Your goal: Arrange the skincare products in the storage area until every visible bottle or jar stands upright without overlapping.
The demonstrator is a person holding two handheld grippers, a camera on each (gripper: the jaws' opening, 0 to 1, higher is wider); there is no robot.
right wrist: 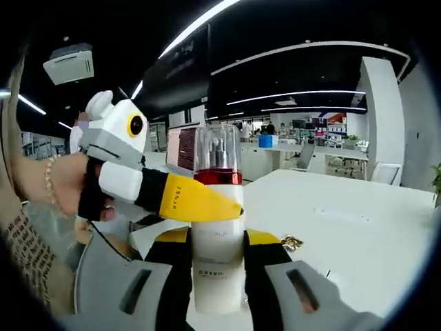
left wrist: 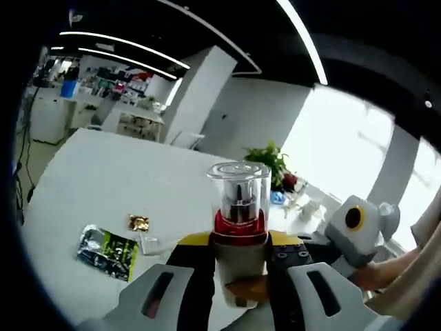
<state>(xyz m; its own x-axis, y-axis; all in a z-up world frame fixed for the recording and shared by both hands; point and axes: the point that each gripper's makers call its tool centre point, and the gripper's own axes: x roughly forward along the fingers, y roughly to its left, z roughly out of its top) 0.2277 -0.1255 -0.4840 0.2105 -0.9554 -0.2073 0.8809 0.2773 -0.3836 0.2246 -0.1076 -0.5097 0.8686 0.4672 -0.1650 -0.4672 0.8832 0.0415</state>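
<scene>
A white tabletop (left wrist: 103,179) is seen below both tools. A cream pump bottle (right wrist: 217,241) with a red collar and clear cap is held upright above it, between the two tools. The right tool (right wrist: 217,276) is pressed against the bottle's lower body from both sides; the left tool (left wrist: 238,276) is clamped on the same bottle just under the collar. A dark green packet (left wrist: 107,252) and a small gold wrapper (left wrist: 138,222) are seen lying on the tabletop, well apart from the bottle.

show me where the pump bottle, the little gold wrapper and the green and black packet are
pump bottle (right wrist: 217,238), right gripper view, on its white body.
gold wrapper (left wrist: 138,222), left gripper view, its middle.
green and black packet (left wrist: 108,251), left gripper view, its middle.
</scene>
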